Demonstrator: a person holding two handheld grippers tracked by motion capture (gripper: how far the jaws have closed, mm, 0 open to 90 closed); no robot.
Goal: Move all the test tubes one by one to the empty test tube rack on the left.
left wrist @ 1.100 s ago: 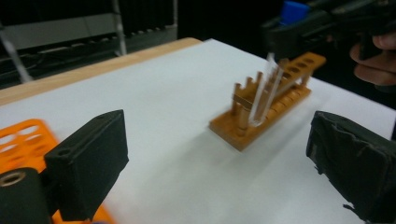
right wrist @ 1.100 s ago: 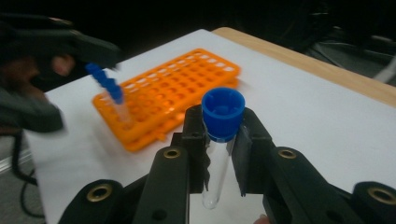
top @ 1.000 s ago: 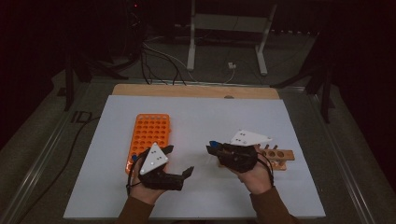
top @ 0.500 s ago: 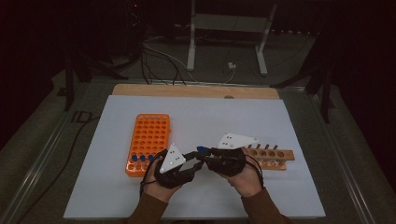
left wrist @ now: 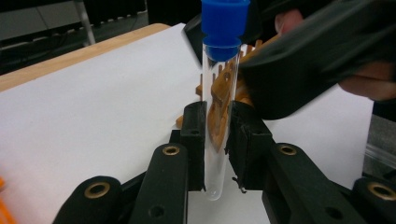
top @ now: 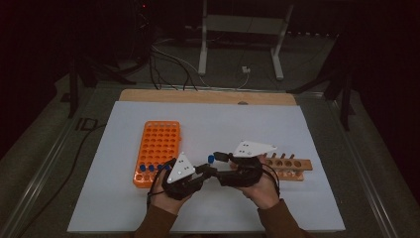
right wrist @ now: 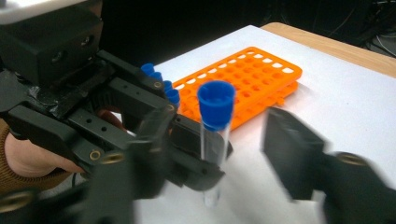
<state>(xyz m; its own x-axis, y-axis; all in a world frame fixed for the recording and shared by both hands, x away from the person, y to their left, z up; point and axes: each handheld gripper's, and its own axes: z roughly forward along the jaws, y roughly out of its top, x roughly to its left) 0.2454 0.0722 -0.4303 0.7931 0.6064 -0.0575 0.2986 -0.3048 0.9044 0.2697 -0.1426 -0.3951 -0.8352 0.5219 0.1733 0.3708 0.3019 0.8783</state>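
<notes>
While left gripper [left wrist: 217, 135] clamps tube [left wrist: 219, 102], right gripper [right wrist: 219, 154] opening

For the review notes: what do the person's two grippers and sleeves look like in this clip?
Both the left gripper and the right gripper are matte black, two-jawed, with brass-coloured pivot pins on their linkages. Each carries a pale grey three-cornered plate on top, dotted with small dark holes, and a thin black cable trails from each. The person's sleeves are brown.
</notes>
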